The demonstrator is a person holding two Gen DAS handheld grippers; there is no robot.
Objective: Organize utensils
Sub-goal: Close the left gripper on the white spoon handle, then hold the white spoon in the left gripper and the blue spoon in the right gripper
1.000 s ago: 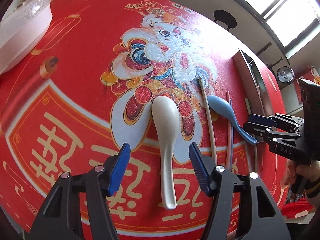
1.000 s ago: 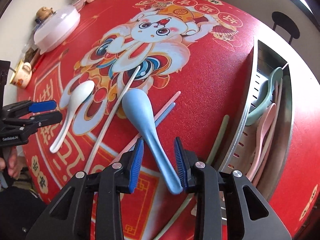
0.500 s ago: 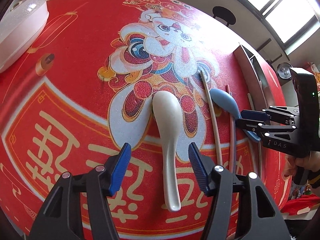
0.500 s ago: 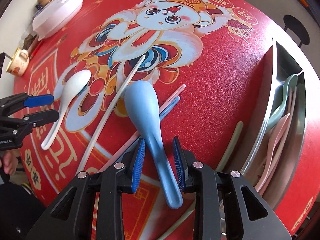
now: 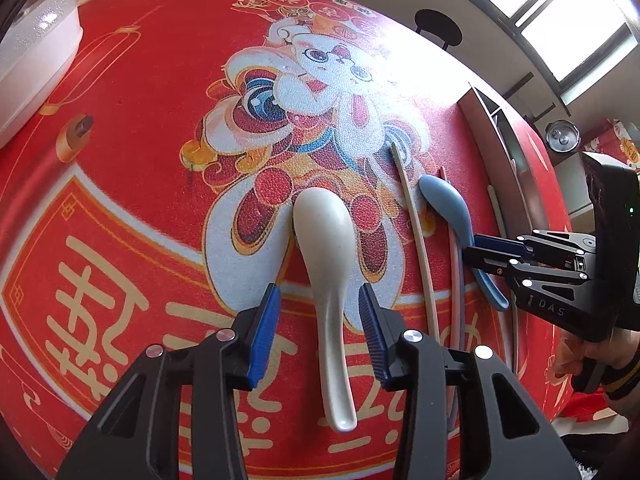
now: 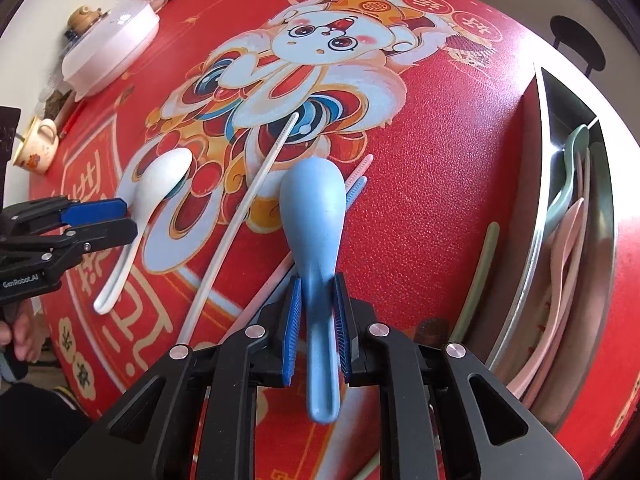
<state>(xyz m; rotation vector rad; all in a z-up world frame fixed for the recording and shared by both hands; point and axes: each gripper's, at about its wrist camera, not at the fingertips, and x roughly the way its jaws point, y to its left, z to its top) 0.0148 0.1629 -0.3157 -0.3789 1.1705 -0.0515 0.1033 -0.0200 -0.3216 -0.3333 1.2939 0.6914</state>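
Blue spoon (image 6: 312, 216), one of two loose spoons on the red mat (image 6: 440, 160), lay handle-first between the pads of the right gripper (image 6: 316, 328), whose jaws had narrowed onto its handle. White spoon (image 5: 324, 248), the other, lay handle-first within the left gripper (image 5: 318, 332), whose jaws stood wide, apart from the handle on both sides. Between the two spoons lay one white chopstick (image 6: 240, 216); a pink chopstick (image 6: 358, 170) and a blue chopstick (image 6: 360, 185) passed beneath the blue spoon. One green chopstick (image 6: 480, 276) lay beside the metal tray (image 6: 538, 240) at the mat's right edge, which held several utensils. Farther left sat a white lidded dish (image 6: 108, 52).
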